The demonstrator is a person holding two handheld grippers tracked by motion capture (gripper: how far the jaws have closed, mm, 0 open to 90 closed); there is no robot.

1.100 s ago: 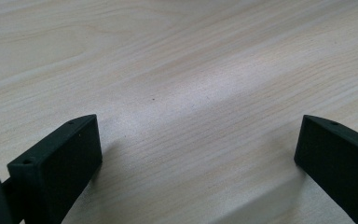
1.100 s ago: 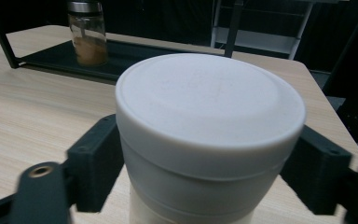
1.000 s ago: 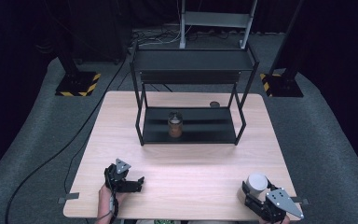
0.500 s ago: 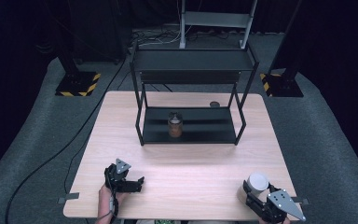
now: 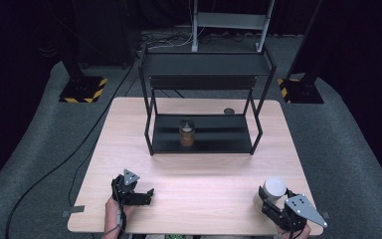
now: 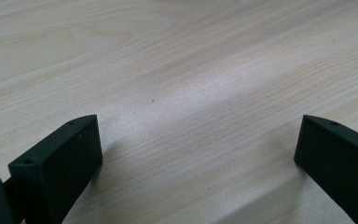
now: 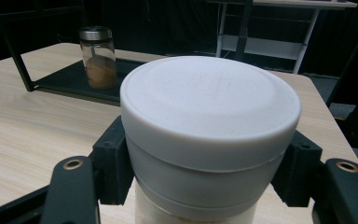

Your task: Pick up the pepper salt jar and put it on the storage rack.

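Light wood worktop (image 5: 199, 194) carrying a black 2-tier metal shelf rack (image 5: 204, 107). A glass jar with a metal lid (image 5: 186, 133), holding brown contents, stands on the rack's lower shelf. Right gripper (image 5: 273, 204), near the front right edge, is clamped on a white-lidded container (image 7: 209, 135), jaws against its sides. Left gripper (image 5: 137, 195), near the front left, rests spread apart over bare wood.

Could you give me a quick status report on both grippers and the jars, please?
Left hand-held gripper open over bare table. Right hand-held gripper shut on white-lidded jar. Glass jar on rack's lower shelf.
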